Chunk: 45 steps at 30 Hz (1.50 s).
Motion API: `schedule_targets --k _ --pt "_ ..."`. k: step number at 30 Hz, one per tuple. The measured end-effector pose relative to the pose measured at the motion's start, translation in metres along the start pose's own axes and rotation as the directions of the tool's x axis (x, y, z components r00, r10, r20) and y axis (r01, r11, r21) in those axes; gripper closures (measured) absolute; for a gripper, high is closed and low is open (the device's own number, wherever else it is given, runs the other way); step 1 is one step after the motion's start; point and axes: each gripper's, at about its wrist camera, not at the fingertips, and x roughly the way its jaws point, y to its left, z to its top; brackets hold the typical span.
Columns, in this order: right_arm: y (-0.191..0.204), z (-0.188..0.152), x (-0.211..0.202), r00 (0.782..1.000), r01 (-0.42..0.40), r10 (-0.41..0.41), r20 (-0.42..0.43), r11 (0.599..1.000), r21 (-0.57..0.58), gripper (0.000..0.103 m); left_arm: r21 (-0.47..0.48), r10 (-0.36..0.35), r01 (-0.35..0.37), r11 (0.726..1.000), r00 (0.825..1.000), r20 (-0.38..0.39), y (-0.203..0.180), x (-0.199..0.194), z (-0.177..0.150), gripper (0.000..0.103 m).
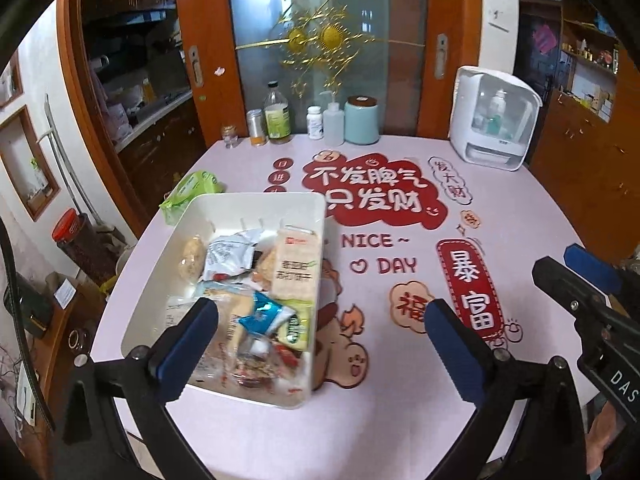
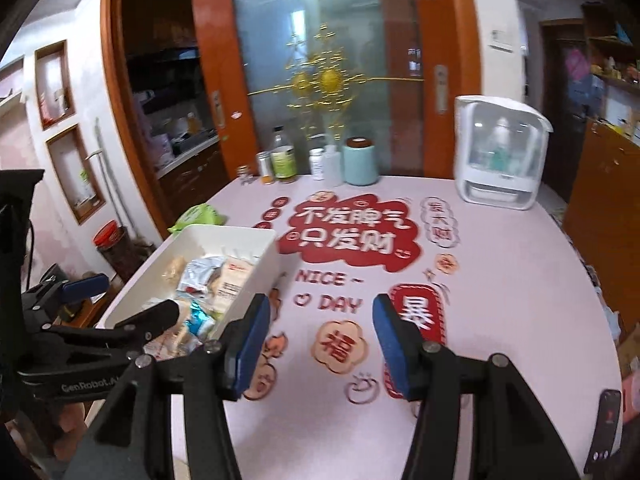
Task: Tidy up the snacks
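So the white rectangular plastic bin (image 1: 256, 216) is sitting at the left side of the pink printed tablecloth (image 1: 520, 208), packed with wrapped snacks (image 1: 256, 288): a tall cream cracker box, a silver pouch, a blue packet, some clear-wrapped stuff. A green wipes pack (image 1: 192, 192) lies just behind the bin. My left gripper (image 1: 320, 344) is spread wide over the bin's near right corner, holding nothing. My right gripper (image 2: 320, 344) sits right of the bin, jaws apart and empty. Loads of bare cloth right of the bin.
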Motion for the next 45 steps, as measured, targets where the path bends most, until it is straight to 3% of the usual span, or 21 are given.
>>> schedule_targets --k 8,10,14,22,29,33,45 --pt "-0.033 -0.018 -0.034 0.995 0.095 -0.096 0.035 0.995 0.019 0.048 0.045 0.012 -0.011 0.999 1.0 -0.018 -0.05 -0.011 -0.019 0.0" --pt "-0.042 -0.024 -0.04 0.992 0.12 -0.121 0.028 0.992 0.046 0.042 0.063 0.006 -0.004 0.998 1.0 -0.021 -0.059 -0.018 -0.021 0.0" --pt "-0.055 -0.037 -0.049 0.994 0.106 -0.107 -0.001 0.99 0.092 0.038 0.087 -0.002 -0.002 0.996 0.999 0.038 -0.076 -0.039 -0.024 0.0" --pt "-0.077 -0.046 -0.064 0.984 0.173 -0.179 0.023 0.972 0.157 0.038 0.104 0.001 -0.01 0.995 0.996 0.086 -0.106 -0.043 -0.033 0.0" --pt "-0.09 -0.053 -0.059 0.98 0.195 -0.2 0.011 0.963 0.186 0.038 0.063 -0.06 0.055 0.996 0.995 0.082 -0.108 -0.035 -0.038 0.0" --pt "-0.09 -0.054 -0.052 0.981 0.19 -0.191 -0.009 0.965 0.184 0.038 0.041 -0.032 0.029 0.999 0.996 0.086 -0.104 -0.032 -0.039 0.0" --pt "-0.078 -0.056 -0.043 0.985 0.173 -0.168 -0.043 0.973 0.153 0.038 0.004 -0.051 0.051 0.999 0.998 0.047 -0.091 -0.022 -0.044 0.0"
